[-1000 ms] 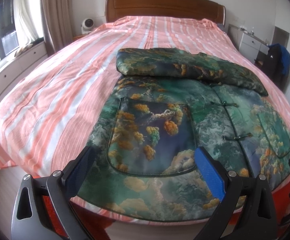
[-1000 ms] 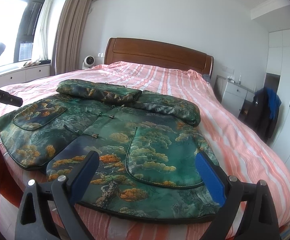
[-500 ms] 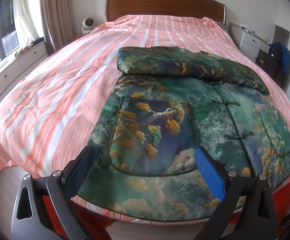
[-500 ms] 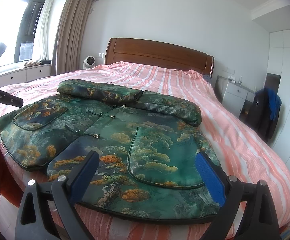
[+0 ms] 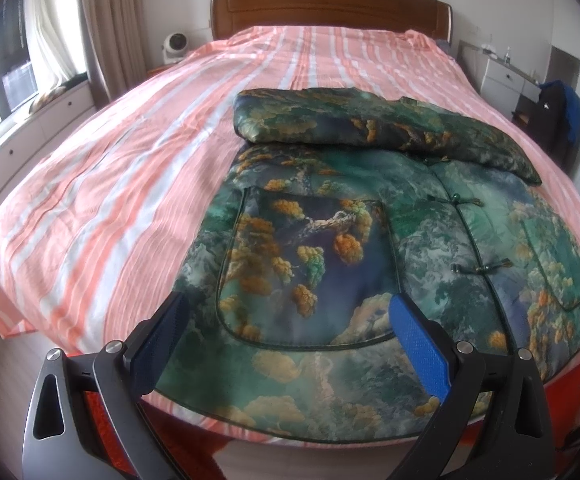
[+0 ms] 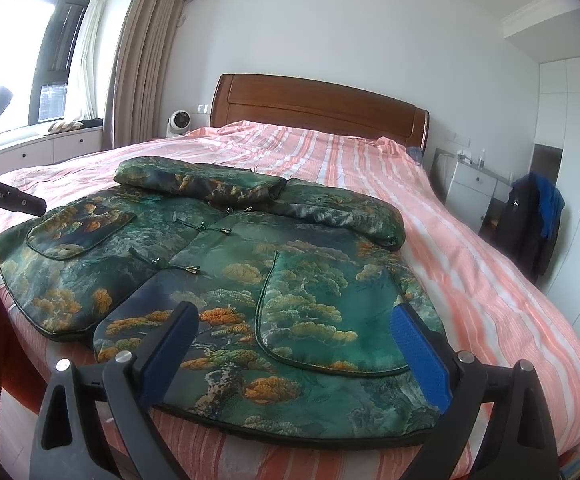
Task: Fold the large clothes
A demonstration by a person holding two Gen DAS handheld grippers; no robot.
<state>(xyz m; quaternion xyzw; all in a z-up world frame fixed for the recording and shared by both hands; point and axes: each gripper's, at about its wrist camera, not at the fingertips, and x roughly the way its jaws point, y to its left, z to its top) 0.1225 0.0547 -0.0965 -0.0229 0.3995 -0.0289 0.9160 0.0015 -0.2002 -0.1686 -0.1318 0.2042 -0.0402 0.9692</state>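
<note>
Green padded brocade jacket (image 5: pixel 390 248) with gold pine-and-cloud print, laid front-up across near end of bed with salmon-and-white striped cover (image 5: pixel 130 184); hem along foot edge, both sleeves already folded across upper body as thick band (image 5: pixel 370 128). Knotted frog fastenings (image 6: pixel 178 264) closed down centre front; one patch pocket (image 6: pixel 322 312) on each panel.

Left gripper (image 5: pixel 294 344): blue-padded fingers spread wide, poised just above hem at wearer's-right panel, holding nothing. Right gripper (image 6: pixel 294 344): likewise wide open and empty, poised over hem of other panel.

Step in hand, judged: sleeves done, hem-to-collar fold not yet begun; both tools lined up for bottom edge. Next move, judged: close each pair of fingers on one hem corner, pinching all padded layers, then lift and carry together toward sleeve band so that lower half lands squarely on upper half. Thick quilting likely to resist creasing and spring back; satin face likely to slip if pinched shallowly.

Edges and room: hem close to foot edge of mattress, with orange-red fabric (image 5: pixel 570 392) hanging below; little margin toward viewer. Ample bare cover beyond sleeve band up to wooden headboard (image 6: pixel 318 100), and on both sides. White nightstand (image 6: pixel 470 184) and dark garment on chair (image 6: pixel 530 216) well apart at far right.
</note>
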